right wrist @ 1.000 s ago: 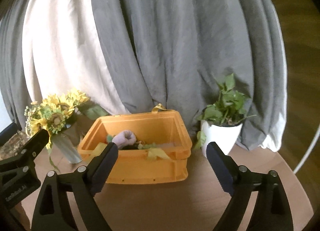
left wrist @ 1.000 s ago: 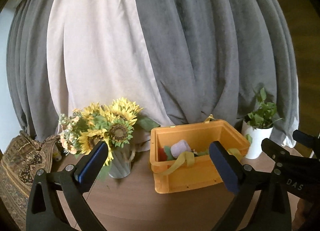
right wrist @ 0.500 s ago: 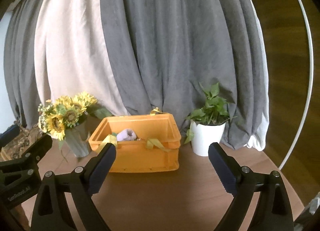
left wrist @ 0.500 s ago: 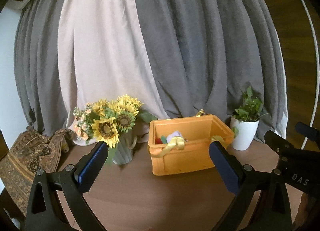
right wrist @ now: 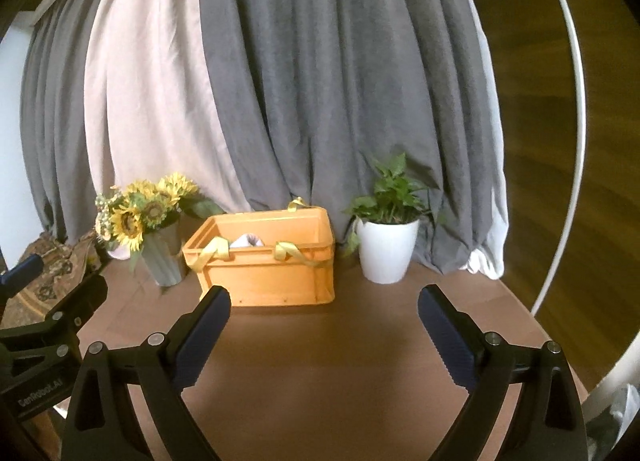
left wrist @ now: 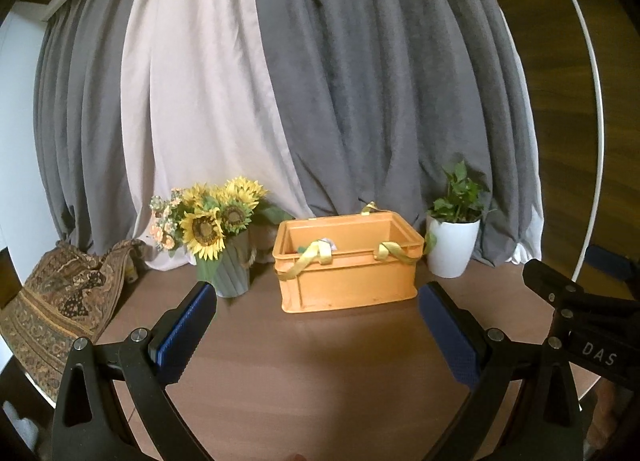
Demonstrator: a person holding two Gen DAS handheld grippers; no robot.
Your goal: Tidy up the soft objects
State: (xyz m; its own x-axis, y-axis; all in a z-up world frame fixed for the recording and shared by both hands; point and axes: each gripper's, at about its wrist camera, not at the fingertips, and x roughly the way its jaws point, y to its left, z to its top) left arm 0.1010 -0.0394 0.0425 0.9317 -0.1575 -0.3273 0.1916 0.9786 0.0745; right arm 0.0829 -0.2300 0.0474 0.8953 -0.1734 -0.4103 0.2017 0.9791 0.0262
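Note:
An orange plastic crate (left wrist: 352, 281) (right wrist: 268, 273) stands on the brown round table near the curtain. Yellow-green ribbon-like strips (left wrist: 308, 261) (right wrist: 290, 251) hang over its front rim. A pale soft object (right wrist: 248, 240) shows inside it, and a bit of it shows in the left wrist view (left wrist: 326, 243). My left gripper (left wrist: 316, 301) is open and empty, well back from the crate. My right gripper (right wrist: 324, 301) is open and empty, also back from the crate. Each gripper shows at the edge of the other's view.
A vase of sunflowers (left wrist: 216, 229) (right wrist: 140, 217) stands left of the crate. A white pot with a green plant (left wrist: 454, 245) (right wrist: 386, 245) stands right of it. A patterned cloth (left wrist: 56, 305) drapes over the table's left edge. Grey and cream curtains hang behind.
Both grippers have pulled back and away from the crate, which now looks smaller and farther. More table surface shows in front. Both stay open and empty.

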